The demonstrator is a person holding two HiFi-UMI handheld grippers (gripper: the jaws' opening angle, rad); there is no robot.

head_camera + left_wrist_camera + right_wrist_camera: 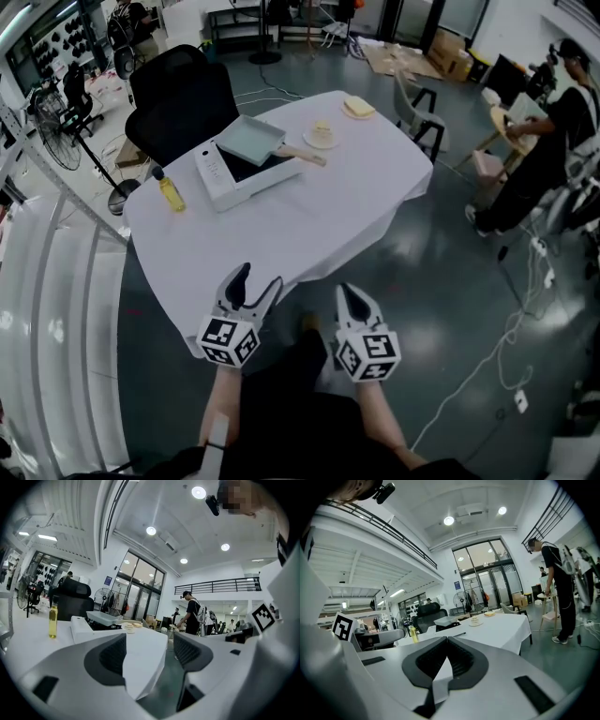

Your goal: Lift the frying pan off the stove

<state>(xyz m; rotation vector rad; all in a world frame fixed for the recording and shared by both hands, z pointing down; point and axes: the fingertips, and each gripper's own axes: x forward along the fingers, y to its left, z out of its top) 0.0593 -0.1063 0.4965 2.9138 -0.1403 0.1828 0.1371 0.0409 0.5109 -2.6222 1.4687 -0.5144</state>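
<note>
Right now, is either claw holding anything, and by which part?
Nothing is held: left claw open, right claw shut and empty; the frying pan sits on the stove.

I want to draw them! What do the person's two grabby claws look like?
The left gripper and right gripper match. Each has a light grey body, two pointed jaws lined with black ribbed pads, and a white cube printed with black square markers.

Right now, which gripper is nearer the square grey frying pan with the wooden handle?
Left. The left gripper is at the table's near edge, roughly in line with the pan; the right gripper sits farther right.
</note>
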